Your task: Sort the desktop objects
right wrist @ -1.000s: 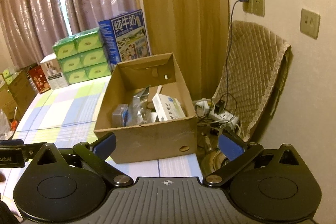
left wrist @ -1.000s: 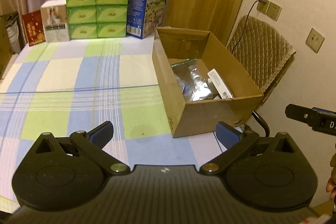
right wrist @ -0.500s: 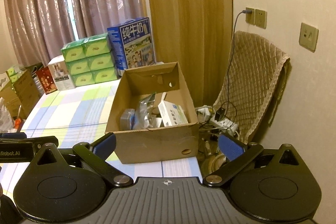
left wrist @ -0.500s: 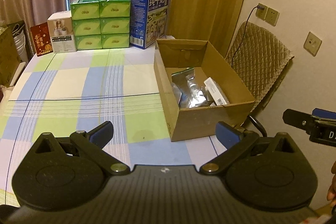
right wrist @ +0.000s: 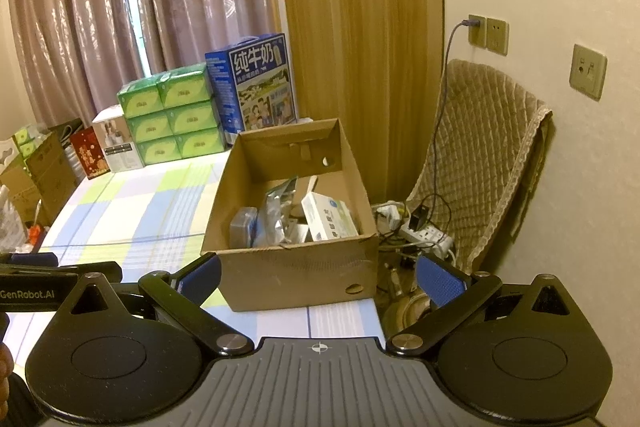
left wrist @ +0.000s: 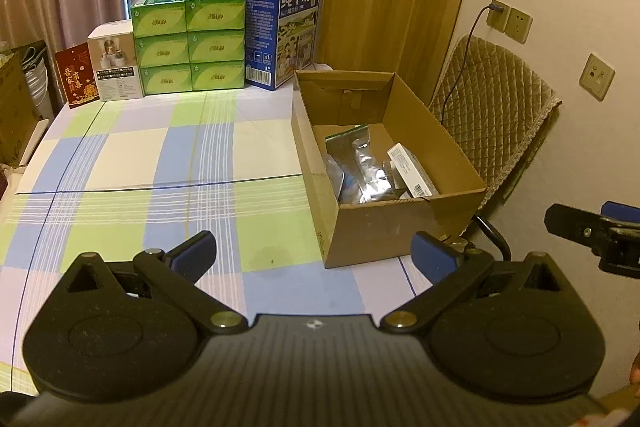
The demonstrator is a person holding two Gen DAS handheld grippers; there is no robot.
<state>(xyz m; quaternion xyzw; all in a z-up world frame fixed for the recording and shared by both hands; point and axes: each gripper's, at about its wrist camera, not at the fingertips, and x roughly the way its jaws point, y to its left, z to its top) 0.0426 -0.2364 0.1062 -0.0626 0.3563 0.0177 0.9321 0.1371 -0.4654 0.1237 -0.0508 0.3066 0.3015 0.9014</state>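
Note:
An open cardboard box (left wrist: 404, 223) (right wrist: 296, 267) stands at the right end of the checked tablecloth (left wrist: 140, 167) (right wrist: 132, 211). Inside lie a silver foil pouch (left wrist: 358, 159) (right wrist: 280, 211), a white medicine carton (left wrist: 410, 169) (right wrist: 328, 217) and a small grey case (right wrist: 242, 227). My left gripper (left wrist: 314, 253) hangs open and empty above the cloth, in front of the box. My right gripper (right wrist: 318, 273) is open and empty too, held before the box's near wall. In each view the other gripper shows at the side (left wrist: 592, 231) (right wrist: 48, 275).
Along the table's far edge stand stacked green tissue boxes (left wrist: 188, 43), a blue milk carton (left wrist: 282, 31), a white box (left wrist: 116, 67) and a red card (left wrist: 76, 77). A quilted chair (left wrist: 492, 123), a power strip with cables (right wrist: 420, 231) and cardboard cartons (right wrist: 36, 179) flank the table.
Both grippers have drawn back and risen from the box, so more of the room and table shows. Both stay open and empty.

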